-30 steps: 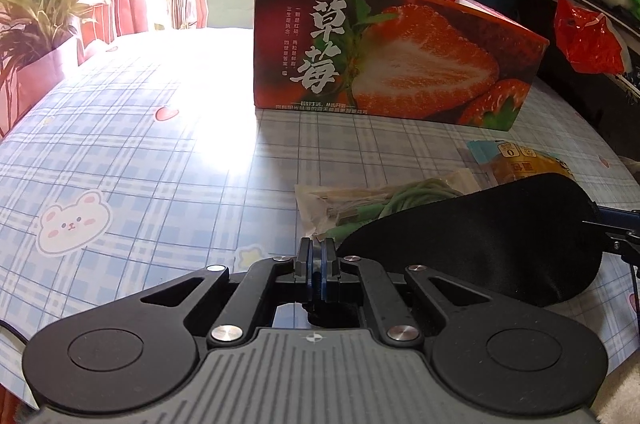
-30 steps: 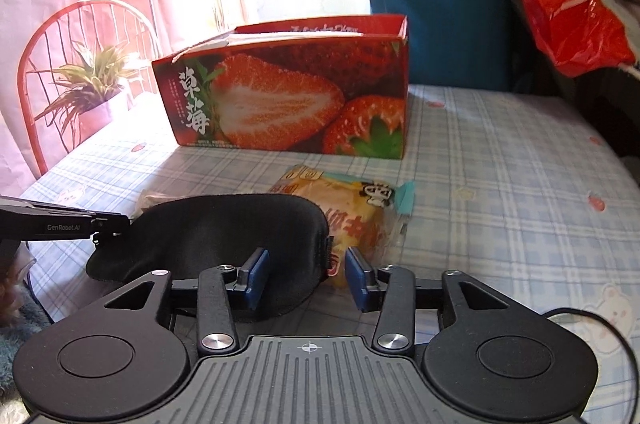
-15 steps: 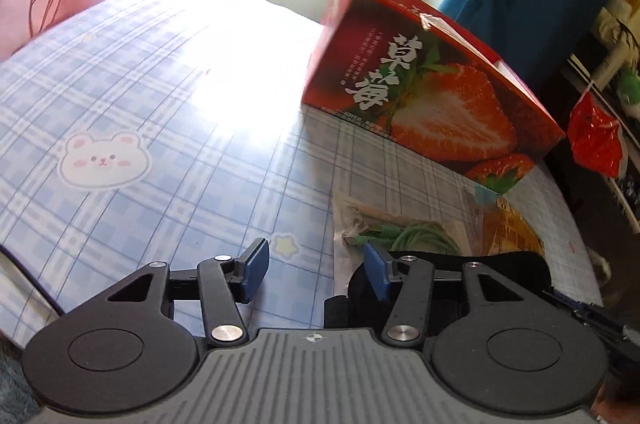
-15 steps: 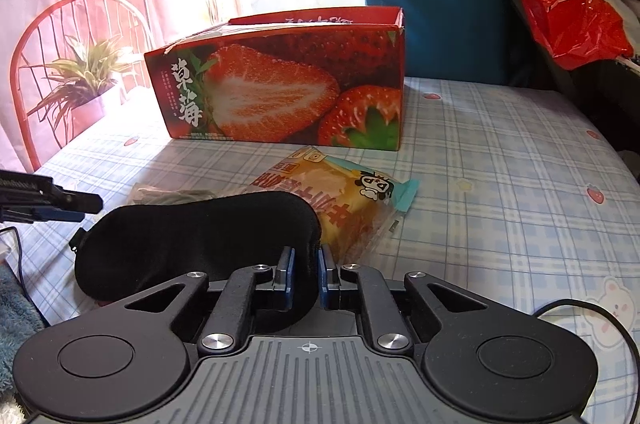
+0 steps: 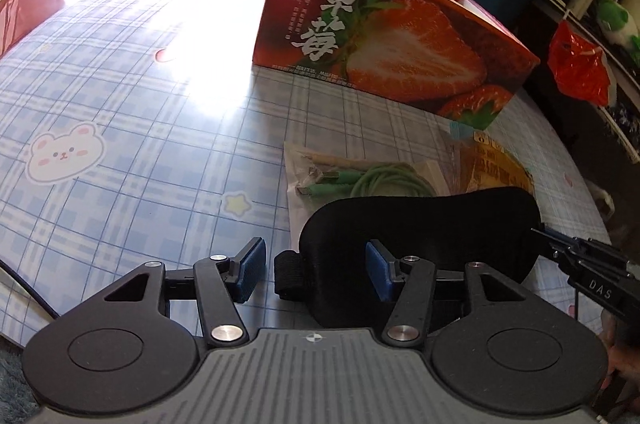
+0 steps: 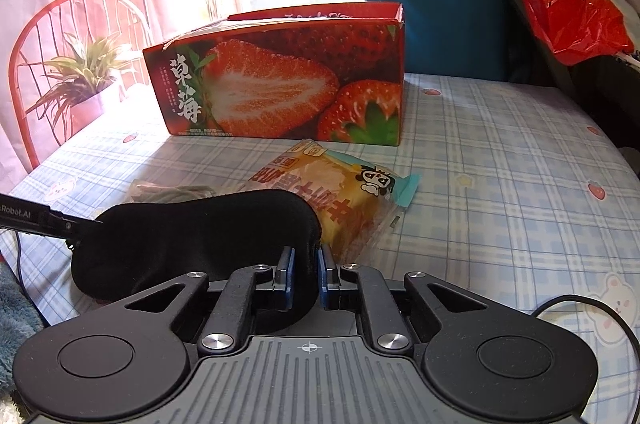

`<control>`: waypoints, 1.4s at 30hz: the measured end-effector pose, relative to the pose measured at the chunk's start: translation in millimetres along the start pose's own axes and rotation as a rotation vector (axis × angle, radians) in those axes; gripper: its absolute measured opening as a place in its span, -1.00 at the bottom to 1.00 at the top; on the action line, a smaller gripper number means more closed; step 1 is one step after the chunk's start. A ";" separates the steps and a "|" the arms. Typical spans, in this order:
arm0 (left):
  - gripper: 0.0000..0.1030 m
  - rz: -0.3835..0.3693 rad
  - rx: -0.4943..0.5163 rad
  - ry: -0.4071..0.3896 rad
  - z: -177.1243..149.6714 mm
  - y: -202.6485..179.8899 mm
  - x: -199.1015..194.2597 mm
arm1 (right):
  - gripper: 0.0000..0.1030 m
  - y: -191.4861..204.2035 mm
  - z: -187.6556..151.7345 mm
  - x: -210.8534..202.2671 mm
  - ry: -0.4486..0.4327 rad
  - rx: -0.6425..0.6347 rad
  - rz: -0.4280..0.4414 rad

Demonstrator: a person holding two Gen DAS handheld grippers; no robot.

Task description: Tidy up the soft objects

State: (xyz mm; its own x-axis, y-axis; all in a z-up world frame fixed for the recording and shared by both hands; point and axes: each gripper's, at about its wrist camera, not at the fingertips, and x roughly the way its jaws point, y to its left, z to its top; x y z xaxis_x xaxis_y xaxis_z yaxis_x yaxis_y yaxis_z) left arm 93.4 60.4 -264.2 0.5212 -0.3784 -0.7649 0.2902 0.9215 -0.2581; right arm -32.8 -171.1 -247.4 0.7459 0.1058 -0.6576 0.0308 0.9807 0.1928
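The right hand-held gripper (image 6: 305,274) is clamped on one end of the black padded fabric eye mask (image 6: 200,236), its blue pads pressing the fabric from both sides. The left hand-held gripper (image 5: 314,274) stands apart at the mask's other end, not gripping; the strap end lies between its fingers. The mask sits over the blue checked surface (image 5: 120,96), partly covering a clear bag of green cable (image 5: 360,180) and a yellow wrapped bread packet (image 6: 340,188). Behind stands a red strawberry-printed cardboard box (image 6: 280,84).
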 end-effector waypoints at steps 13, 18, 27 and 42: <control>-0.63 0.010 0.058 -0.027 -4.0 -9.2 -3.0 | -0.80 2.1 -1.3 2.2 0.007 -0.006 0.002; -0.79 0.006 0.059 -0.120 -0.4 -9.1 -20.4 | -0.83 2.3 -1.2 -3.3 -0.023 0.004 0.012; -0.81 -0.009 0.151 -0.286 29.1 -29.9 -57.3 | -0.85 0.4 19.6 -23.6 -0.135 0.026 0.034; -0.82 -0.041 0.152 -0.406 85.2 -45.9 -85.3 | -0.86 -2.7 87.2 -37.8 -0.232 0.053 0.096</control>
State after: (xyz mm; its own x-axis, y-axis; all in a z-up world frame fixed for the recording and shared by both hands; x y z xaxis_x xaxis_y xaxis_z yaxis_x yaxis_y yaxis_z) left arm 104.0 42.9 -136.8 0.7714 -0.4465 -0.4534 0.4166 0.8930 -0.1705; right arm -3.1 -192.2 -159.5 0.8797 0.1511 -0.4509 -0.0167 0.9574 0.2883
